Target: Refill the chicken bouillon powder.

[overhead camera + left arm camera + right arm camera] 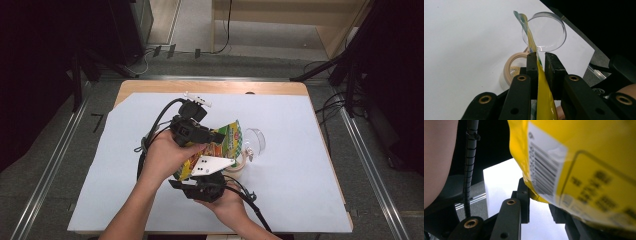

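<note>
You have the yellow snack bag (220, 145) lifted off the table (300, 200), near its middle, with one claw on each end. Your left claw (539, 62) is clenched on the bag's thin sealed edge; in the left gripper view the film runs straight up between the two black jaws, and both press against it. Your right claw (537, 196) has the opposite corner of the bag (584, 170), beside the barcode, sitting between its jaws; the bag's bulge covers the far jaw, so I cannot tell whether that claw is truly pinching or only cradling the corner.

Holding two opposite ends like this looks meant to tension the film, most likely to pull the seal apart or tip the contents out. The clear round dish (254, 140) lies just at 3 o'clock of the bag, and the roll of tape (235, 167) sits under the bag's lower end, at about 5 o'clock from its middle. Both are close enough to be knocked if you swing that way.

Your open room is at 9 o'clock and 12 o'clock, where the pale sheet is bare. The table's near edge at 6 o'clock is close behind your right hand (227, 202), so pull apart sideways rather than back toward yourself.
</note>
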Demonstrator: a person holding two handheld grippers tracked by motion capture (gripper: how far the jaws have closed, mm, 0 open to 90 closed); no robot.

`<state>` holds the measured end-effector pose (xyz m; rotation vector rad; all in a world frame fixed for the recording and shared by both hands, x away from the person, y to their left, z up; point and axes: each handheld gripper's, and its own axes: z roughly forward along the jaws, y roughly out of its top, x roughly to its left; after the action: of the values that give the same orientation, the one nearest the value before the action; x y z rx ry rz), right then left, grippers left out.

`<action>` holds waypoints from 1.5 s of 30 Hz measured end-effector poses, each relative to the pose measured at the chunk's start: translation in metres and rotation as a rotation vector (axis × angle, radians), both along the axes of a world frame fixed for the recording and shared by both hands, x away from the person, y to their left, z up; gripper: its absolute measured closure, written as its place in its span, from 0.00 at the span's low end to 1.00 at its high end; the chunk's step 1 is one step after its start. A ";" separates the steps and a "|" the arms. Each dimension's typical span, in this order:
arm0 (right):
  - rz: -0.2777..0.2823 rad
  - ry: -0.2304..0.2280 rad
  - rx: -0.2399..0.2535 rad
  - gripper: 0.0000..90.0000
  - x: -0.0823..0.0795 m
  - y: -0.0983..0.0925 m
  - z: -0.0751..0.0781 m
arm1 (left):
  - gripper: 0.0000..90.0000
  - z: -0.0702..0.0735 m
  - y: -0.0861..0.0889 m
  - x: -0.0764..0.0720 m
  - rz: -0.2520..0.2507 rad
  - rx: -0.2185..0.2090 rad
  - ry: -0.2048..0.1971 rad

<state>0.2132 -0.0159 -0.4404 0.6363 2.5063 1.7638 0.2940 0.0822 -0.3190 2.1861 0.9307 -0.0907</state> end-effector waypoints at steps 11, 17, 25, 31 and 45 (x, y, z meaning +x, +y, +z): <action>0.002 0.009 0.003 0.82 -0.001 0.001 0.001 | 0.91 0.001 0.000 -0.001 0.003 -0.001 -0.004; 0.001 0.010 0.007 0.82 -0.002 0.001 0.003 | 0.91 0.003 0.001 -0.002 0.005 -0.002 -0.009; -0.007 0.038 0.007 0.82 -0.001 0.002 0.005 | 0.91 0.002 0.001 0.002 0.002 0.003 0.003; -0.028 0.043 -0.003 0.82 -0.003 0.003 0.007 | 0.91 0.003 0.000 0.001 -0.008 -0.001 0.002; -0.061 0.082 0.000 0.82 -0.001 0.010 0.009 | 0.91 0.003 0.005 0.006 -0.020 -0.010 0.022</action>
<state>0.2118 -0.0057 -0.4318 0.7924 2.5099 1.7517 0.3005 0.0872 -0.3159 2.1894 0.9189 -0.1294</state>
